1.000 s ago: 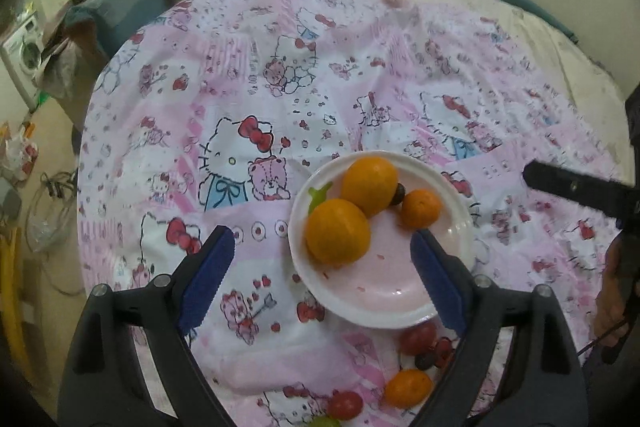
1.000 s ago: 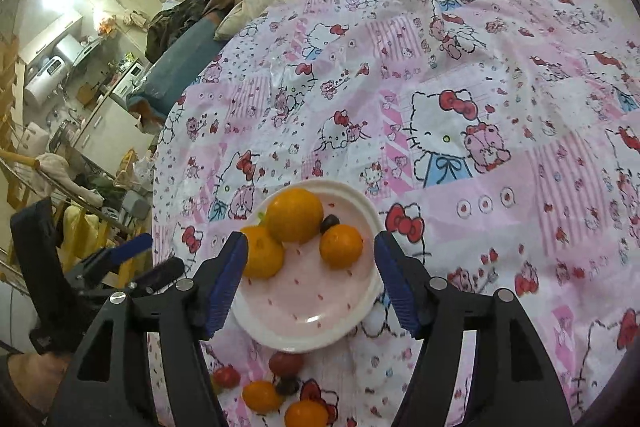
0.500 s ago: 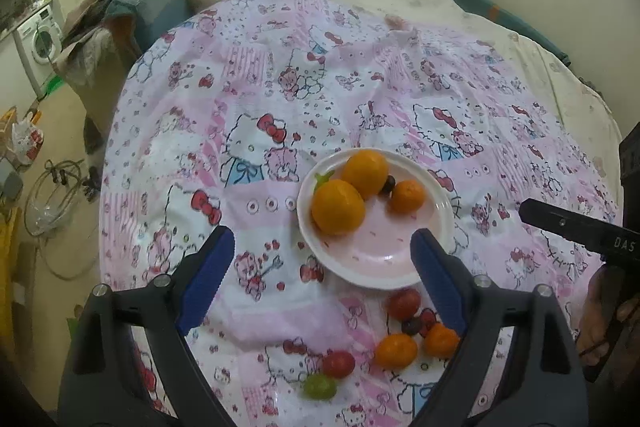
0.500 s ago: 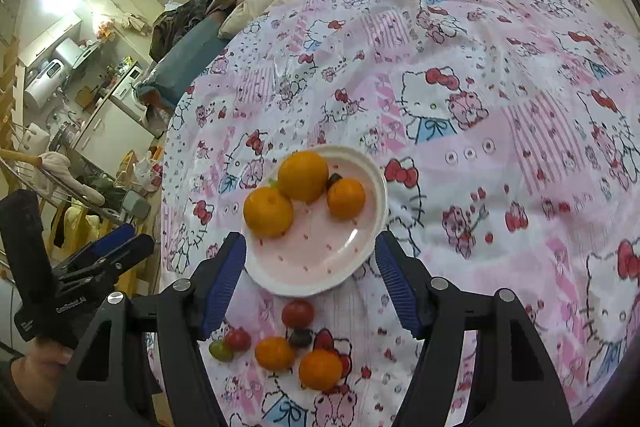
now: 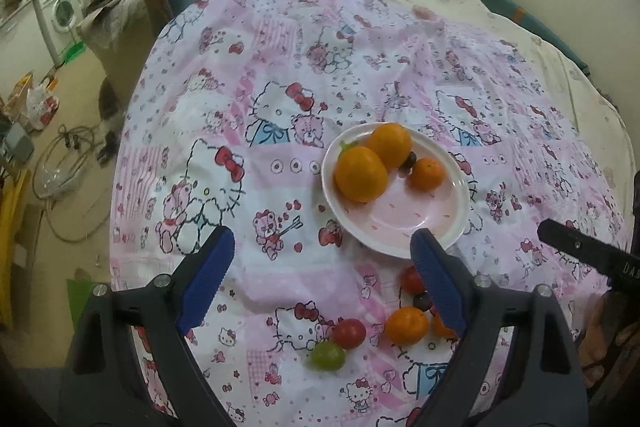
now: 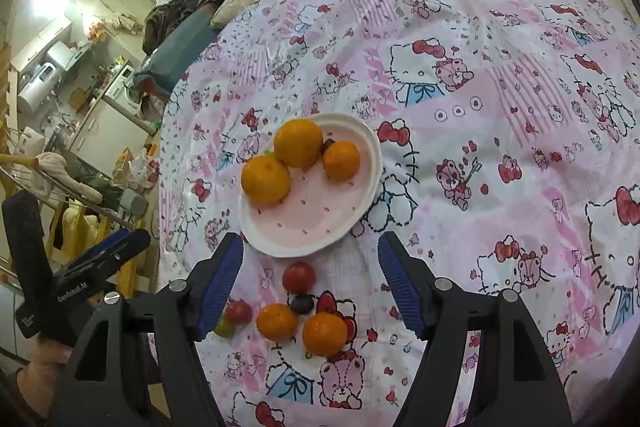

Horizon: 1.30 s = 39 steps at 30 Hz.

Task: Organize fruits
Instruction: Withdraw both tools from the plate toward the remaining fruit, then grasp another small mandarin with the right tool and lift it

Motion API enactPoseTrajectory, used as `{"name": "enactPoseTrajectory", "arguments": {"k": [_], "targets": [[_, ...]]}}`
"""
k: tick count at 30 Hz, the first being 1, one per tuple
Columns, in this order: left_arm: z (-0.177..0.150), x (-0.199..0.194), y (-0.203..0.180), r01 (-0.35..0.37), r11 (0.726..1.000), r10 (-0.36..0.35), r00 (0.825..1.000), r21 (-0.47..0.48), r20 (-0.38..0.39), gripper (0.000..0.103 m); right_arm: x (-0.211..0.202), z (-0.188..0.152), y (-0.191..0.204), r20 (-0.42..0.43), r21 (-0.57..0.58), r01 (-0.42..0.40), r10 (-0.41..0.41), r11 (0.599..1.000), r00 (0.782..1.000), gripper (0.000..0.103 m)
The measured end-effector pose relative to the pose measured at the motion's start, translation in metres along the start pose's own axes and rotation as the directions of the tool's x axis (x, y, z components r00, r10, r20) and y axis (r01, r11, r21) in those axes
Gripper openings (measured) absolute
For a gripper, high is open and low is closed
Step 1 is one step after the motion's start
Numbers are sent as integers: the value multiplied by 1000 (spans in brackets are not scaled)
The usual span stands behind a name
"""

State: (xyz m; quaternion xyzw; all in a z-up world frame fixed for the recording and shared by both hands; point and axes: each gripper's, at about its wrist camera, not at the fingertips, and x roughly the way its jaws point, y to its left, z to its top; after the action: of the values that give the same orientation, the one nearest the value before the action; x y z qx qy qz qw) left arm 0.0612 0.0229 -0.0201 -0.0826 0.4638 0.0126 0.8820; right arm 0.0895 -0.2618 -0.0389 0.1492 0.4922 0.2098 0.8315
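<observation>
Both grippers hung empty over the cloth: left gripper (image 5: 322, 253) jaws wide, right gripper (image 6: 310, 259) jaws parted. Loose fruit lay just short of the plate (image 6: 362, 205). I judged the red tomato (image 6: 299, 277) soft, smooth, easily bruised; grip lightly across its middle.

Both grippers are drawn back from the plate (image 5: 456, 223), so more loose fruit (image 6: 325, 334) is seen below it.
</observation>
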Motion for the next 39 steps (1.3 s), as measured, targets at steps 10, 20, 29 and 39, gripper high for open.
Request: {"name": "enactPoseTrajectory", "arguments": {"k": [10,20,29,39], "targets": [[-3,19,4,-40,998,37,998,-53,-59,88,33,-4,-3,-97,8,34,-33,999,995,73],[-2,23,1,-11,997,5,996,-70,-86,88,83,-32,-3,-353,-42,54,-65,998,933,67],[-2,27,2,-3,997,-6,994,-79,-110,88,110,-58,8,-472,-170,75,-148,983,869,54],[-8,37,-4,1,998,-9,988,-56,-157,88,104,-62,11,-460,-185,33,-116,982,880,42]]}}
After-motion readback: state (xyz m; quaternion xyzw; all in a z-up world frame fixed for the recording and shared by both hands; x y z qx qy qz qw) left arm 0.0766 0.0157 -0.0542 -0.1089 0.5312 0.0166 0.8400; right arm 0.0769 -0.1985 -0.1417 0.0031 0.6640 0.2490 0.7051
